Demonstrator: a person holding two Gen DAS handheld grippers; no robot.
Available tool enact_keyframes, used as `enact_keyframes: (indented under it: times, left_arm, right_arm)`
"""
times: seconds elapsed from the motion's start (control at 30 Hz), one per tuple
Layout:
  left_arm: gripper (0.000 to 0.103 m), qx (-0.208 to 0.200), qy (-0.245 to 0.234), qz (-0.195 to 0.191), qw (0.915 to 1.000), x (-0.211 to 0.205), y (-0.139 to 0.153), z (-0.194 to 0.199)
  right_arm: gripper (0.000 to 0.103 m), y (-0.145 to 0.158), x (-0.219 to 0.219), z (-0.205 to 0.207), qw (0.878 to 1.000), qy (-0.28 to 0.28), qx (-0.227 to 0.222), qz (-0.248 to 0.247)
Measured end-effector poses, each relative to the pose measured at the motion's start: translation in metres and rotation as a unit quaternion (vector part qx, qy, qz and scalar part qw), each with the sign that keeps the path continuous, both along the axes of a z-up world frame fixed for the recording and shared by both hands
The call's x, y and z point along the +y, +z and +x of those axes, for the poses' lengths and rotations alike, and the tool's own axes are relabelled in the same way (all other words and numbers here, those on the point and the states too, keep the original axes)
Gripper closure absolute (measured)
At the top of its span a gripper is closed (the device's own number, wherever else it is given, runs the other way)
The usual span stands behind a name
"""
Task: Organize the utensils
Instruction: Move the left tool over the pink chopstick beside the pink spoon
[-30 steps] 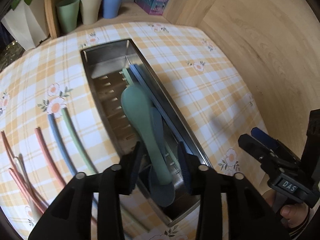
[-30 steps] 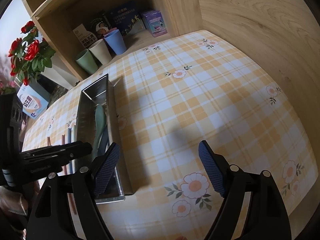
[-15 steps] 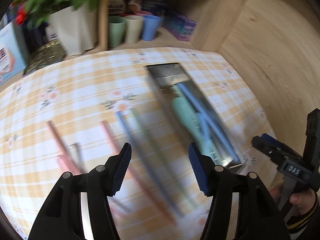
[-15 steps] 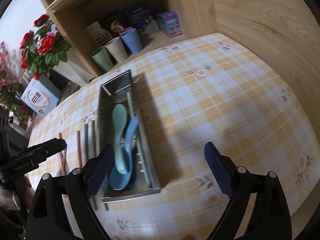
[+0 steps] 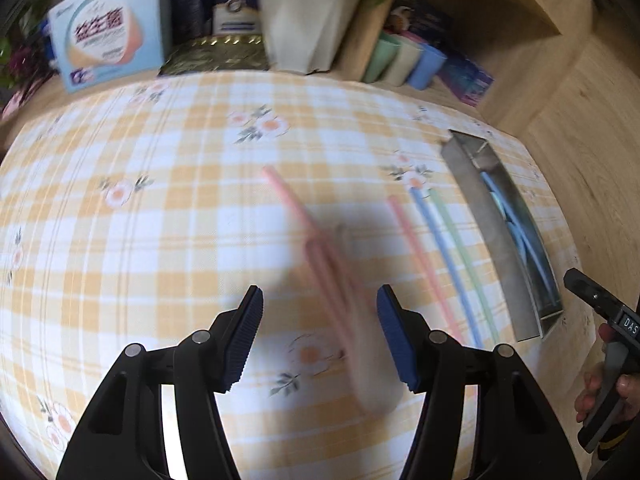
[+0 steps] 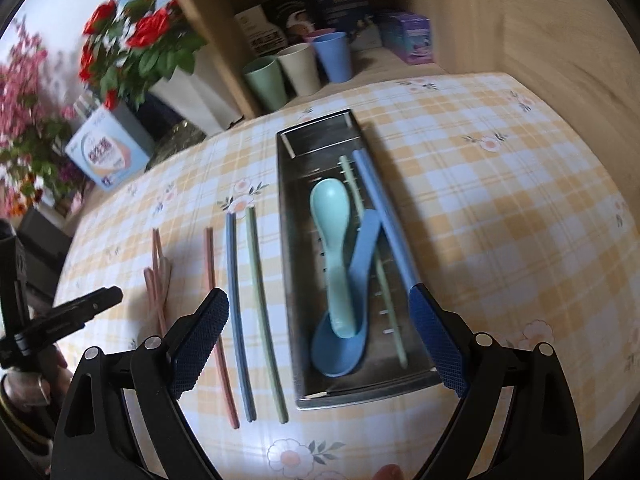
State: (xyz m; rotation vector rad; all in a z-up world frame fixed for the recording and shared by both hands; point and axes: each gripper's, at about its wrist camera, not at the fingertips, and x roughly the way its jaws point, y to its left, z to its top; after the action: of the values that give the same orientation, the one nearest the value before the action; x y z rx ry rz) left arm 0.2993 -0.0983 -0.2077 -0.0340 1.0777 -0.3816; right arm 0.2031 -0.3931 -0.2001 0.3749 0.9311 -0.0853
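A steel utensil tray (image 6: 289, 216) lies on the checked tablecloth; it also shows at the right in the left wrist view (image 5: 504, 256). It holds a teal spoon (image 6: 330, 224), a blue spoon (image 6: 352, 300), a green chopstick (image 6: 372, 256) and a blue chopstick (image 6: 384, 216). Left of it lie a green chopstick (image 6: 262, 300), a blue one (image 6: 236, 300), a pink one (image 6: 214, 304) and a pink spoon with a chopstick (image 6: 158, 276). My left gripper (image 5: 318, 332) is open above the blurred pink spoon (image 5: 332, 280). My right gripper (image 6: 320, 340) is open above the tray's near end.
Green, cream and blue cups (image 6: 298, 66) stand on a wooden shelf behind the table. A white pot of red flowers (image 6: 176, 92), a light blue box (image 6: 106, 152) and a purple box (image 6: 410, 36) stand at the back. A wooden wall runs along the right.
My left gripper has swung left from over the tray to over the pink spoon. My right gripper has moved left and now looks down on the tray.
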Motion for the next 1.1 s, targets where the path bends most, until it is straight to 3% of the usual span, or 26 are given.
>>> enact_keyframes:
  times: [0.2, 0.43, 0.93, 1.1]
  left_arm:
    - [0.046, 0.021, -0.009, -0.027, 0.9994, 0.004, -0.011, -0.009]
    - [0.074, 0.040, -0.040, -0.046, 0.9973, -0.012, -0.019, -0.014]
    - [0.075, 0.070, -0.040, -0.051, 0.9954, -0.026, -0.031, -0.006]
    - [0.080, 0.079, -0.042, -0.058, 0.9943, -0.023, -0.030, -0.010]
  right_arm:
    - [0.015, -0.003, 0.011, 0.004, 1.000, 0.000, 0.013, 0.006]
    - [0.015, -0.005, 0.020, 0.005, 1.000, 0.010, 0.017, 0.006]
    - [0.015, -0.005, 0.021, 0.004, 1.000, 0.011, 0.016, 0.007]
    - [0.015, -0.004, 0.020, 0.001, 1.000, 0.009, 0.013, 0.009]
